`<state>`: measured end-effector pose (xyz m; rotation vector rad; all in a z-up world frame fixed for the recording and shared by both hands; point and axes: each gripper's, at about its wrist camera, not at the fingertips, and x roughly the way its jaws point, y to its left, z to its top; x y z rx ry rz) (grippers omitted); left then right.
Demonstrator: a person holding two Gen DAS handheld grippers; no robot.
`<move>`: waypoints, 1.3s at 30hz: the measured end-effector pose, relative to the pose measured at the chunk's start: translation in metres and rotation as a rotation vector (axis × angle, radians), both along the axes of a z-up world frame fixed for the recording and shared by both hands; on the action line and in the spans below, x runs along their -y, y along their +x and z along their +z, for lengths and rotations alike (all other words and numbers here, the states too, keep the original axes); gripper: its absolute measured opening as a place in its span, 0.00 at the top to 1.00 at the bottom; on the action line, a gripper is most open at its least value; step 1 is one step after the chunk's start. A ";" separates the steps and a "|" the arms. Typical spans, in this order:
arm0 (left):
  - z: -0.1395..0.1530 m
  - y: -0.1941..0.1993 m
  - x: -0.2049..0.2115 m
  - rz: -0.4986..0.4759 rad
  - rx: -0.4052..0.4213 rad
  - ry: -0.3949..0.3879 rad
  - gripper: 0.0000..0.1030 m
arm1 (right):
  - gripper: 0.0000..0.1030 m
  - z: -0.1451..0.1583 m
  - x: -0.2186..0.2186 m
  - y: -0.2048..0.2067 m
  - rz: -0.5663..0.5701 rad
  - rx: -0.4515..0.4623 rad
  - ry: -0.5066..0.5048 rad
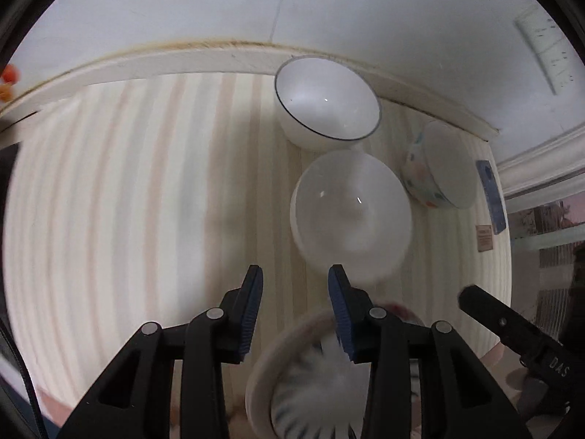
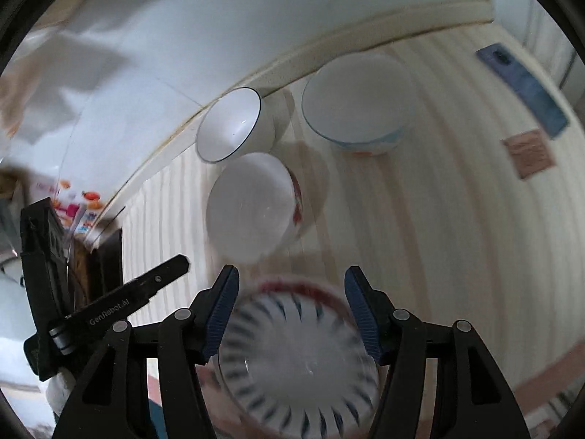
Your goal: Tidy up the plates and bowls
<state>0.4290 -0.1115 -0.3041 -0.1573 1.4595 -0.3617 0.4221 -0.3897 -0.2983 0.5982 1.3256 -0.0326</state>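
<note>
Several bowls stand on a striped table (image 1: 128,190). A white bowl with a dark rim (image 1: 325,102) is by the far edge, also in the right wrist view (image 2: 234,124). A plain white bowl (image 1: 351,216) sits in front of it; the right wrist view (image 2: 252,205) shows red marks on its side. A bowl with coloured spots (image 1: 438,168) stands to the right, also in the right wrist view (image 2: 358,102). A blue-striped bowl (image 2: 296,362) lies below my open right gripper (image 2: 290,303). My left gripper (image 1: 294,303) is open and empty, just left of that bowl (image 1: 318,384).
A raised cream ledge (image 1: 219,55) and white wall bound the table's far side. A blue phone (image 2: 526,87) and a small brown card (image 2: 528,153) lie at the table's right. Colourful packaging (image 2: 76,205) sits off the table's left end.
</note>
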 end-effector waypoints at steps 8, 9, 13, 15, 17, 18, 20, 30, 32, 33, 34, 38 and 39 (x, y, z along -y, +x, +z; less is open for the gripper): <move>-0.054 0.029 0.020 -0.008 -0.006 -0.013 0.71 | 0.78 -0.075 0.001 0.058 0.015 -0.059 0.062; -0.054 0.029 0.022 -0.006 0.004 -0.019 0.76 | 0.82 -0.081 -0.001 0.063 0.032 -0.068 0.058; -0.049 0.021 0.027 0.019 0.026 -0.015 0.79 | 0.85 -0.087 -0.010 0.072 0.100 -0.051 0.028; -0.042 0.017 0.033 0.017 0.055 0.010 0.79 | 0.84 -0.086 -0.015 0.074 0.134 -0.047 0.015; -0.036 0.014 0.038 0.023 0.078 0.031 0.79 | 0.84 -0.086 -0.017 0.075 0.159 -0.059 0.007; -0.034 0.012 0.039 0.026 0.074 0.030 0.79 | 0.84 -0.086 -0.017 0.074 0.165 -0.059 0.004; -0.030 0.009 0.041 0.039 0.064 0.027 0.79 | 0.84 -0.085 -0.014 0.072 0.178 -0.059 0.025; 0.019 -0.016 0.068 0.026 0.116 -0.012 0.79 | 0.84 -0.041 0.011 0.032 0.208 0.012 0.030; 0.027 -0.026 0.078 0.015 0.121 -0.027 0.79 | 0.84 -0.030 0.020 0.018 0.205 0.021 0.022; 0.030 -0.032 0.086 0.006 0.124 -0.035 0.79 | 0.84 -0.024 0.026 0.010 0.202 0.025 0.016; 0.032 -0.038 0.094 -0.003 0.123 -0.042 0.79 | 0.84 -0.019 0.035 0.002 0.201 0.027 0.008; 0.033 -0.062 0.128 -0.058 0.111 -0.060 0.79 | 0.84 -0.003 0.077 -0.033 0.179 0.019 -0.014; 0.031 -0.067 0.137 -0.067 0.105 -0.062 0.79 | 0.84 -0.002 0.086 -0.043 0.166 0.015 -0.021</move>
